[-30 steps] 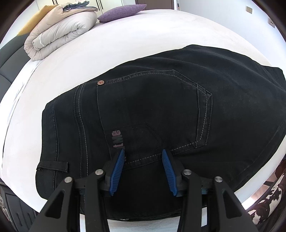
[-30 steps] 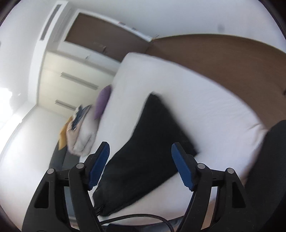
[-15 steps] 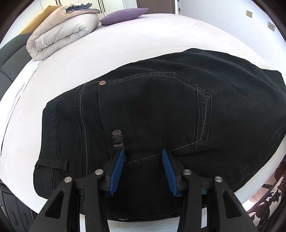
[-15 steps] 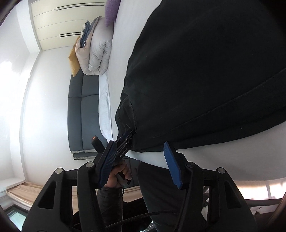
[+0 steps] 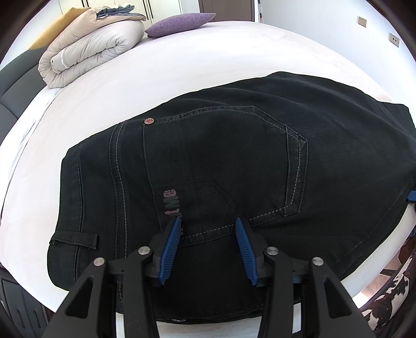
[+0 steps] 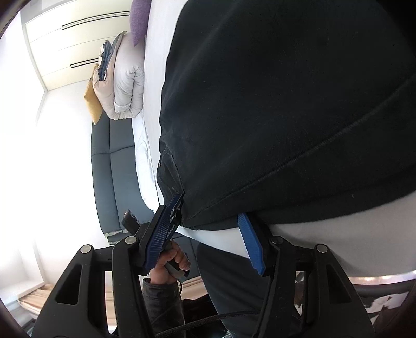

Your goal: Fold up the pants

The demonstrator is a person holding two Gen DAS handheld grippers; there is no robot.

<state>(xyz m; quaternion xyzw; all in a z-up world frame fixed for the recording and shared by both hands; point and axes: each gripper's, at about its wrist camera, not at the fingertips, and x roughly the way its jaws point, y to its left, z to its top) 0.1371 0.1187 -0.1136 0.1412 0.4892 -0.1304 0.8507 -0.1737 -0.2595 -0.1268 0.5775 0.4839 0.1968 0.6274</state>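
Black jeans (image 5: 221, 166) lie folded on the white bed (image 5: 156, 72), back pocket and a copper rivet facing up. My left gripper (image 5: 208, 228) is open, its blue pads just above the pocket's lower seam near the waistband. In the right wrist view the jeans (image 6: 286, 117) fill the upper frame. My right gripper (image 6: 212, 210) is open at the near edge of the fabric, the cloth edge lying between its pads. A tip of the right gripper shows at the right edge of the left wrist view (image 5: 412, 195).
A rolled beige duvet (image 5: 91, 49) and a purple pillow (image 5: 179, 22) lie at the far end of the bed. A dark grey sofa (image 6: 114, 161) stands beside the bed. The person's hand (image 6: 169, 262) holds the left gripper. A cowhide rug (image 5: 390, 306) lies on the floor.
My right gripper swung from high above the bed down to the near edge of the jeans and moved in closer. My left gripper stayed almost still over the pocket.
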